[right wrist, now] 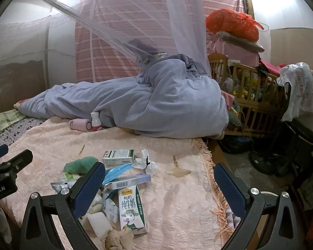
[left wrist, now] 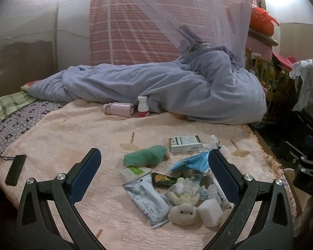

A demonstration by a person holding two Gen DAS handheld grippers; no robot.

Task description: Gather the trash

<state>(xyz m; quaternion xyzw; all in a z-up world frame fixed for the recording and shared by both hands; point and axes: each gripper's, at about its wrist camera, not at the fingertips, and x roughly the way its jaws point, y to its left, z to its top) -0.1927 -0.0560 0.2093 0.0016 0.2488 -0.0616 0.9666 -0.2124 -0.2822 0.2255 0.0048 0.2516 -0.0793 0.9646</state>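
Fingers of left gripper [left wrist: 154, 166] spread wide, empty; right gripper [right wrist: 159, 184] same, wide and empty. Trash pile on the bed [left wrist: 73, 137]: wrapper [left wrist: 145, 202] and tissue wad [left wrist: 182, 189] between left fingers, milk carton [right wrist: 132, 208] just inside right's left finger. All probably light; wrapper crinkly, slippery — pinch an edge. Carton likely stiff: grip across its flat sides.

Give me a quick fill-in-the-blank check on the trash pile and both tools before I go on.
1. Both the left tool and the right tool are ____, holding nothing.
2. The milk carton is lying ____ on the pink blanket.
3. The rolled towel beside the pile is ____ in colour.
4. The white bottle near the quilt stands ____.

Missing words: open; flat; green; upright
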